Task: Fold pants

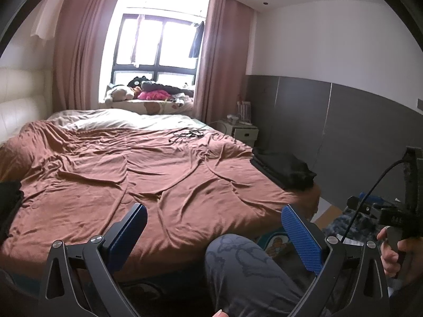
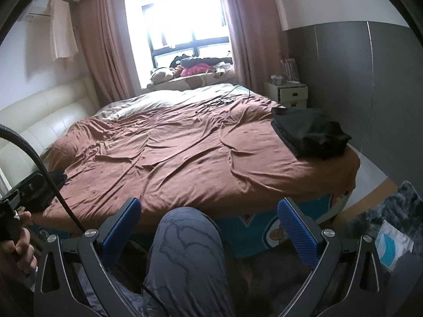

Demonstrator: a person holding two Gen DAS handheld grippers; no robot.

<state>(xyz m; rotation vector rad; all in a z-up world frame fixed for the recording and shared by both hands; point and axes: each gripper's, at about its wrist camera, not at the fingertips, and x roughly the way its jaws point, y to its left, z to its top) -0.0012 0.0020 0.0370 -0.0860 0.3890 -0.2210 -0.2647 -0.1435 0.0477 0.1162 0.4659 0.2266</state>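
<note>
Nearest of all, the person's knee [image 2: 185,240] in grey patterned trousers fills the space between the fingers of the right gripper [image 2: 208,227], and those fingers stand wide apart with nothing in them. Same story for the left gripper [image 1: 214,235]: spread wide, empty, held low off the near edge of the bed [image 1: 148,179].

The pants [image 2: 309,134] look like that dark folded bundle at the right edge of the bed, close to the near right corner, and from here they seem already folded, though I can't read the layers. There's another dark heap [image 1: 9,206] at the left edge of the bed (cut off by the frame, so I can't say whether it's more pants waiting their turn).

What could go wrong? The bundle sits right on the edge; a careless nudge from a finger would likely tip it onto the floor. The brown cover [image 1: 111,163] is rumpled, so a low grab could pinch the bedding along with the garment. A black cable [image 2: 224,100] lies loose near the far edge of the bed, and the cable [image 1: 370,187] trailing from the right gripper could snag cloth.

Hard to make out: the window [image 1: 158,42] is blown out white, the clutter on its sill blurs together, and the floor to the right is just dark fuzz.
</note>
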